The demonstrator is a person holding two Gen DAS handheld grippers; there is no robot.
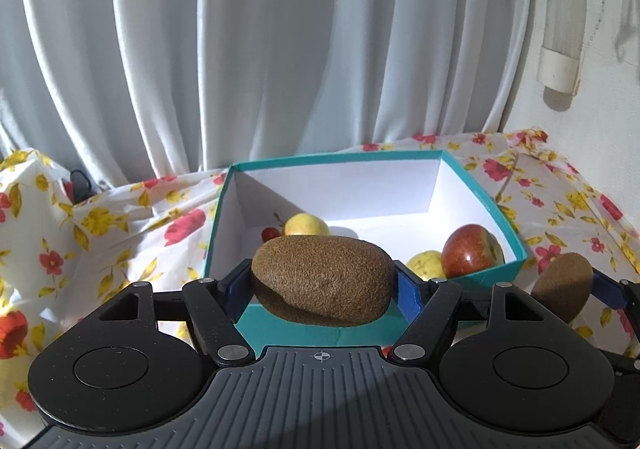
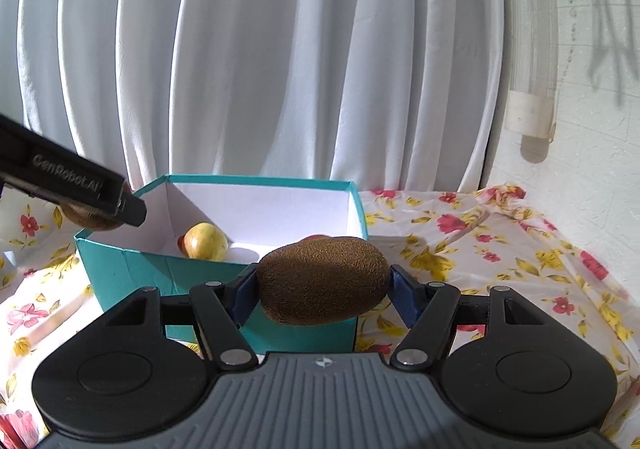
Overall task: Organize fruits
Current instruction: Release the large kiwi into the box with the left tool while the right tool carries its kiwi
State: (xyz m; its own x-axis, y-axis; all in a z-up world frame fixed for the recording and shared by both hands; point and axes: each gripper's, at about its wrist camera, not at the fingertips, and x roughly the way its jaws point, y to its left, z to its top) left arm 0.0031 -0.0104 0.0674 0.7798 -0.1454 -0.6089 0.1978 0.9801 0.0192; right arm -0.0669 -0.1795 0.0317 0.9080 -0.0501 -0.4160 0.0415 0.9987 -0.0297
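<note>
White curtains hang behind a floral-clothed worktop (image 1: 120, 217) carrying a teal box (image 1: 516, 245) with apples (image 1: 468, 251) inside. Each gripper, left gripper (image 1: 322, 285) and right gripper (image 2: 322, 285), clamps a kiwi, left kiwi (image 1: 322, 281) and right kiwi (image 2: 322, 279), at the box's near edge. The placing step seems in hand; next, carry them over the rim and open the fingers.

The box (image 1: 486, 209) is open on top, with bare white floor mid-box; apples (image 1: 472, 251) crowd its near-right corner, a pear (image 1: 306, 224) sits far-left, and the curtain (image 1: 280, 49) closes off behind.

white curtain (image 1: 260, 49), floral tablecloth (image 1: 560, 201), sunlit wall (image 2: 592, 153)
</note>
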